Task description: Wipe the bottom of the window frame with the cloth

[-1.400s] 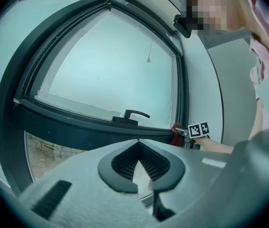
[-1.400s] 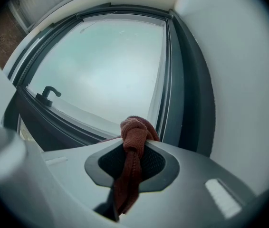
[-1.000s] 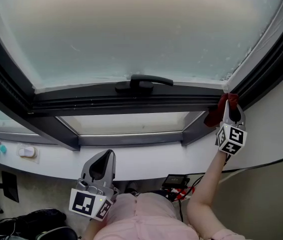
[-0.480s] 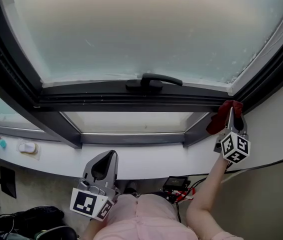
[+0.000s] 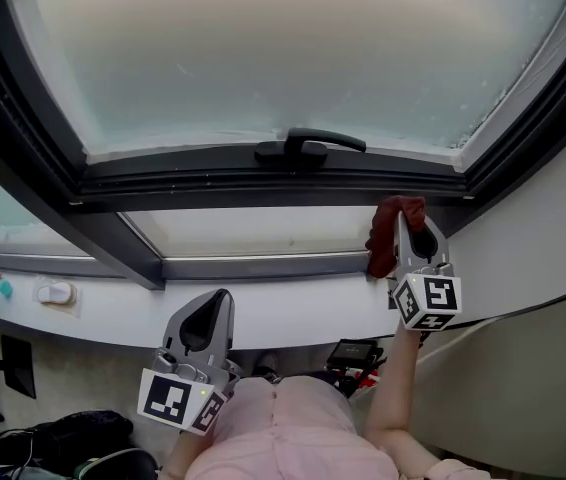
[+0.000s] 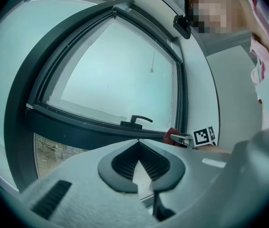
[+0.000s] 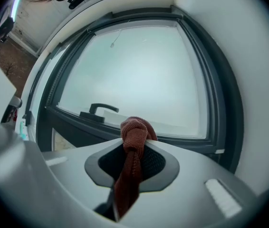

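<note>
A dark red cloth (image 5: 391, 230) is pinched in my right gripper (image 5: 403, 218), which is shut on it just below the right end of the dark window frame's bottom rail (image 5: 213, 183). In the right gripper view the cloth (image 7: 132, 148) bunches out past the jaw tips and hangs down between them, short of the rail (image 7: 172, 141). My left gripper (image 5: 213, 313) is held low near my body, shut with nothing in it, away from the window. From the left gripper view its jaws (image 6: 137, 144) meet, and the right gripper with the cloth (image 6: 171, 135) shows beyond.
A black window handle (image 5: 308, 148) sits on the rail's middle. Below runs a lower pane (image 5: 253, 233) and a white curved sill (image 5: 293, 313). Small white and teal items (image 5: 53, 295) lie at the sill's left. A white wall (image 5: 533, 238) stands at the right. Cables and bags (image 5: 358, 358) lie on the floor.
My right gripper with the cloth has moved left and down from the frame's right corner, to below the rail. The left gripper has stayed put.
</note>
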`<action>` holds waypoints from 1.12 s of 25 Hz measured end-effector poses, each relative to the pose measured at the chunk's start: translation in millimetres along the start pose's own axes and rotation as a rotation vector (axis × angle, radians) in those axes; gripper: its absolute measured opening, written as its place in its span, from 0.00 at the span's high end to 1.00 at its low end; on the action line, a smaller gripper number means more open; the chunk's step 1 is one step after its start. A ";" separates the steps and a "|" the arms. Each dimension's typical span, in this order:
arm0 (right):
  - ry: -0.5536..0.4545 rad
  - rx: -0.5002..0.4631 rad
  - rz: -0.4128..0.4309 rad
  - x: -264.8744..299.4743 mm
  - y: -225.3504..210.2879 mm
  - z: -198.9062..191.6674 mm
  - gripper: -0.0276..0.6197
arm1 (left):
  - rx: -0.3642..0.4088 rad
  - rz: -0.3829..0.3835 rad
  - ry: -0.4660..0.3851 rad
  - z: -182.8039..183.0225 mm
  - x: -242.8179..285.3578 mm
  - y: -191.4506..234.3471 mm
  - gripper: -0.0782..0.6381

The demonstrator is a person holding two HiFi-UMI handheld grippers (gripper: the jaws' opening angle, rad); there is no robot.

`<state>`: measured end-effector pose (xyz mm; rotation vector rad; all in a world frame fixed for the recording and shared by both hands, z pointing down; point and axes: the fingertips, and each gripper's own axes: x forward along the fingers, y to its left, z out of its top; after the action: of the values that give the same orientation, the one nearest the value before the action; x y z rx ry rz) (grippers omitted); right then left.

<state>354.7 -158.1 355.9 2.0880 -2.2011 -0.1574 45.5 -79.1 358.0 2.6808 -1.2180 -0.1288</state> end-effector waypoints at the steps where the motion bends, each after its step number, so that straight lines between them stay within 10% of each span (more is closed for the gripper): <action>1: 0.008 -0.007 0.019 3.3 11.5 -1.6 0.85 | 0.001 0.004 -0.004 0.8 -2.9 2.2 0.89; 19: 0.035 -0.082 0.352 57.7 204.3 2.4 0.85 | 0.004 0.102 -0.036 18.0 -49.5 58.5 0.89; 28: 0.111 -0.100 0.308 89.0 208.8 -16.3 0.85 | 0.006 0.139 -0.040 23.9 -56.2 77.5 0.89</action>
<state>146.1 -236.1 402.9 1.6406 -2.3579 -0.1188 -52.3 -89.9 351.0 2.5996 -1.4142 -0.1590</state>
